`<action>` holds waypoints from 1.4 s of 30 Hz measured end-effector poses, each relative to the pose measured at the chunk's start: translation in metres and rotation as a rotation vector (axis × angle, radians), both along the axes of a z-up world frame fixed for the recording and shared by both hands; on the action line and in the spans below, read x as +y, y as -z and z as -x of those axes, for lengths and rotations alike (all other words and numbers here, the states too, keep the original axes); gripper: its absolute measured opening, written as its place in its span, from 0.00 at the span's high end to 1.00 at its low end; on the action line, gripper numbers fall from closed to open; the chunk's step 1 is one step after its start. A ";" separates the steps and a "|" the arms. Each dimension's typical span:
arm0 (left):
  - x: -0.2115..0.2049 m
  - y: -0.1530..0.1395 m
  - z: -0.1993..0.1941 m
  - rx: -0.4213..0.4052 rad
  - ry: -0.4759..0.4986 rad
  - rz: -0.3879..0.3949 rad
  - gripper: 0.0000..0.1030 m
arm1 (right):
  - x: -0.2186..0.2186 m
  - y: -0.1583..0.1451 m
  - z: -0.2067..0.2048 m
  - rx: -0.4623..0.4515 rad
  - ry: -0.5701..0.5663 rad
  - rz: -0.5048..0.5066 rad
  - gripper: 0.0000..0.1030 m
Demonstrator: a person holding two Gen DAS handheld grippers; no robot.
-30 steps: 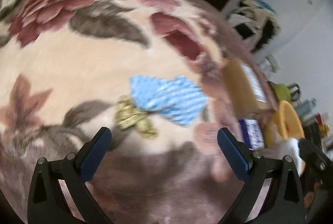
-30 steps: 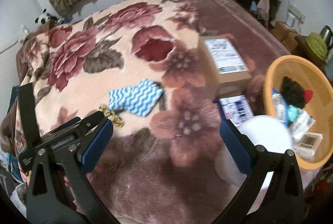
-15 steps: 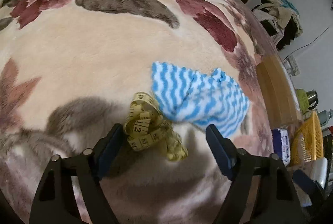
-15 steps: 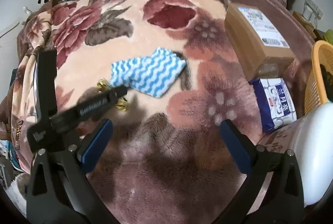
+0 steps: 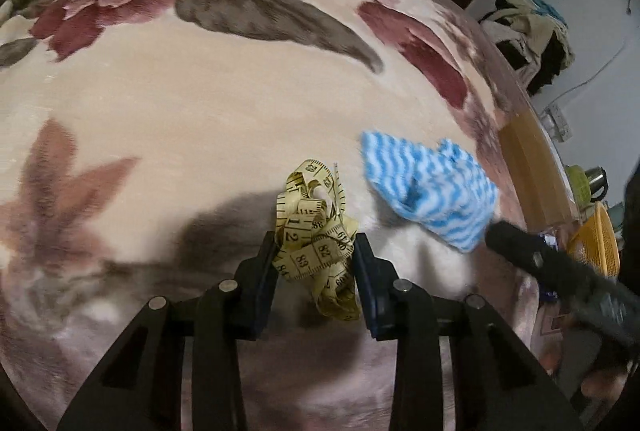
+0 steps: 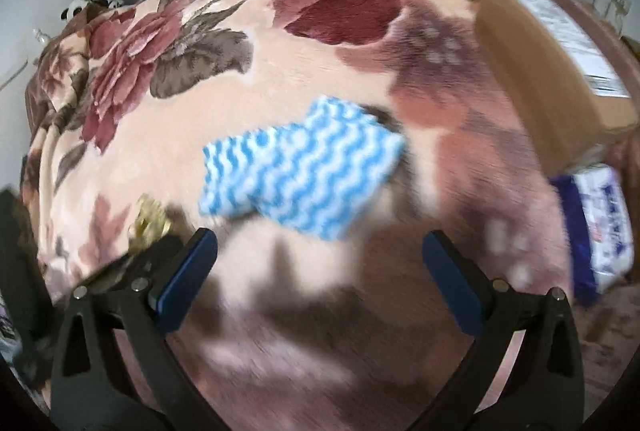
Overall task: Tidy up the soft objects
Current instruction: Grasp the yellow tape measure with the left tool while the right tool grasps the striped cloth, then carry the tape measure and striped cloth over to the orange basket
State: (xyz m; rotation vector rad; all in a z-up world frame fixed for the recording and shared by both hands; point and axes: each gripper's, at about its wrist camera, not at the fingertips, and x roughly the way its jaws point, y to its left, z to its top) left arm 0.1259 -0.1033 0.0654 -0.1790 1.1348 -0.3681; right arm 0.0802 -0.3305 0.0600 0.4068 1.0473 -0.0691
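Observation:
A tangled yellow measuring tape (image 5: 314,231) lies on the floral blanket (image 5: 200,111). My left gripper (image 5: 315,251) is shut on it, the tape bunched between both pads. A blue-and-white wavy striped cloth (image 5: 432,191) lies just right of the tape. In the right wrist view the cloth (image 6: 300,167) sits ahead of my right gripper (image 6: 320,255), which is open, empty and just short of the cloth's near edge. The tape (image 6: 150,223) shows blurred at the left, beside the left gripper's body.
A cardboard box (image 6: 552,71) lies on the bed at the right, with a blue-and-white packet (image 6: 600,227) below it. An orange basket (image 5: 596,243) stands off the bed's right edge. Clothes pile (image 5: 532,31) by the far wall.
My left gripper moved forward and closed on the measuring tape. My right gripper moved closer to the striped cloth, still open.

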 end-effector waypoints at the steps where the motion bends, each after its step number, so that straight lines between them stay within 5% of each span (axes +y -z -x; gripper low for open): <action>1: 0.006 0.000 -0.002 0.002 -0.009 -0.003 0.64 | 0.002 0.003 -0.008 0.003 0.011 -0.018 0.00; 9: 0.019 0.003 -0.010 0.009 -0.022 -0.006 0.64 | 0.013 0.030 -0.050 0.084 0.058 -0.024 0.04; 10: 0.019 0.002 -0.010 0.008 -0.020 -0.007 0.64 | 0.013 0.031 -0.050 0.089 0.061 -0.020 0.13; 12: 0.020 0.003 -0.010 0.007 -0.021 -0.007 0.64 | 0.011 0.034 -0.047 0.109 0.071 0.010 0.59; 14: 0.021 0.005 -0.009 0.011 -0.023 -0.007 0.64 | 0.007 0.030 -0.038 0.094 0.058 0.005 0.79; 42: -0.002 -0.070 0.098 -0.036 0.118 -0.050 0.64 | 0.015 -0.068 0.097 -0.059 -0.030 0.040 0.79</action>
